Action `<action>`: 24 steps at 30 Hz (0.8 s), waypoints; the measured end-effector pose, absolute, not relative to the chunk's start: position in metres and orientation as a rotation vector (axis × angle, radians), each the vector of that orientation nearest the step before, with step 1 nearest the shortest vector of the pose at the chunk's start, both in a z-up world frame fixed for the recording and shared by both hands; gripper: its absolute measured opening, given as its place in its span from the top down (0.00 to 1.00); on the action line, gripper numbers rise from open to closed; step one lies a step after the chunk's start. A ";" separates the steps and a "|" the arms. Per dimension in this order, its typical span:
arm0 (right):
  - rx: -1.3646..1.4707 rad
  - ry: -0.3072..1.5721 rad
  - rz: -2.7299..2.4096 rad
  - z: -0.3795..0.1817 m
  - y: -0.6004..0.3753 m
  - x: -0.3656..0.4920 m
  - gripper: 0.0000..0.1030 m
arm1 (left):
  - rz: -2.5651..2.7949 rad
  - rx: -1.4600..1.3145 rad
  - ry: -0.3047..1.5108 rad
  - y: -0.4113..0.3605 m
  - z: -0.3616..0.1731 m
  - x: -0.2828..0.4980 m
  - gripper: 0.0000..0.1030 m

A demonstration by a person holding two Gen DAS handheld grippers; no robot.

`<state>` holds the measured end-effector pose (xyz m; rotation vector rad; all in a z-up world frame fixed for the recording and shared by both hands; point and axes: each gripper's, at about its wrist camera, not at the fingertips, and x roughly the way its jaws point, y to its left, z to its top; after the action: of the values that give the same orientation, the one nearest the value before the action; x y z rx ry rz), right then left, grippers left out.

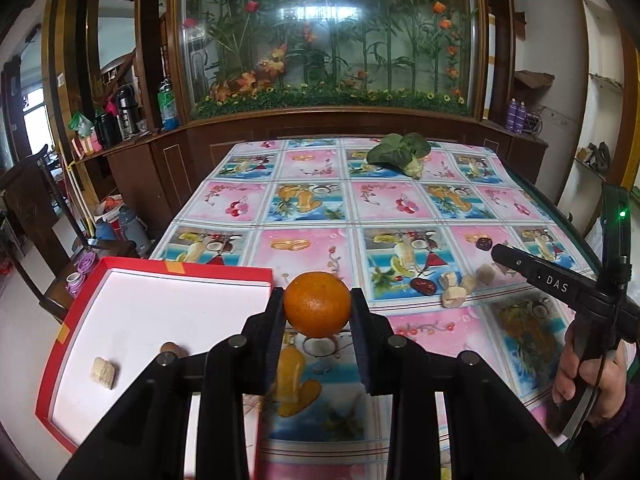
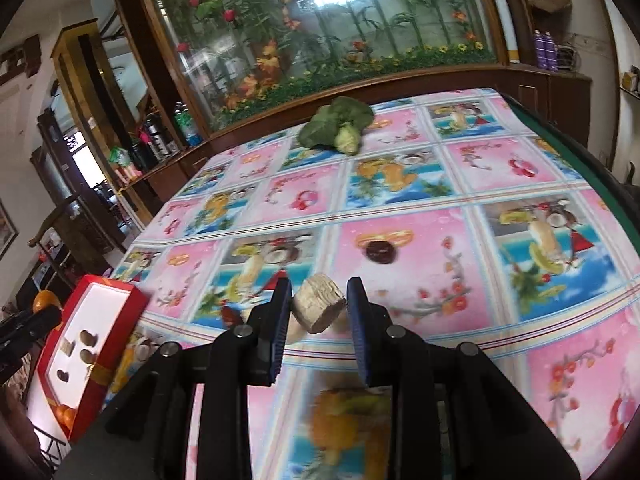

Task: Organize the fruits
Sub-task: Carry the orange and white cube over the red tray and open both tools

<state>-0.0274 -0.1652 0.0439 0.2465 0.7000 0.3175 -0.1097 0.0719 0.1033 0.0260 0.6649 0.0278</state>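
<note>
The left gripper [image 1: 318, 312] clamps an orange [image 1: 317, 304] between its two black pads, holding it above the patterned tablecloth [image 1: 316, 204], just to the right of the red box [image 1: 56, 344]; inside the box, on its white floor, lie a pale chunk [image 1: 103, 372] and a small brown fruit [image 1: 170, 348] partly hidden behind the gripper's frame. The right gripper [image 2: 318, 310] brackets a pale cylindrical piece [image 2: 319, 303] between its blue-edged pads, the left pad touching it, a sliver of gap showing on the right, so whether it truly grips cannot be told; a dark dried fruit [image 2: 381, 251] rests on the cloth beyond that piece; a leafy green vegetable [image 2: 337, 125] sits at the far end of the table, well apart from the box; the red box stands at the table's left edge, holding several small dark pieces [image 2: 89, 338].
</note>
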 end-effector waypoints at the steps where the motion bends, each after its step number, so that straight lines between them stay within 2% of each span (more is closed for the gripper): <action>1: 0.256 0.696 0.347 0.045 -0.156 -0.029 0.71 | 0.039 0.025 0.666 0.076 0.102 -0.111 0.70; 24: 0.154 0.761 0.807 0.047 0.063 -0.059 0.70 | 0.301 -0.027 0.668 0.187 0.079 -0.127 0.70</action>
<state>-0.0594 0.0632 0.0473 0.1542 0.7609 0.8073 -0.1267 0.1869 0.0787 -0.0272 0.6681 0.3012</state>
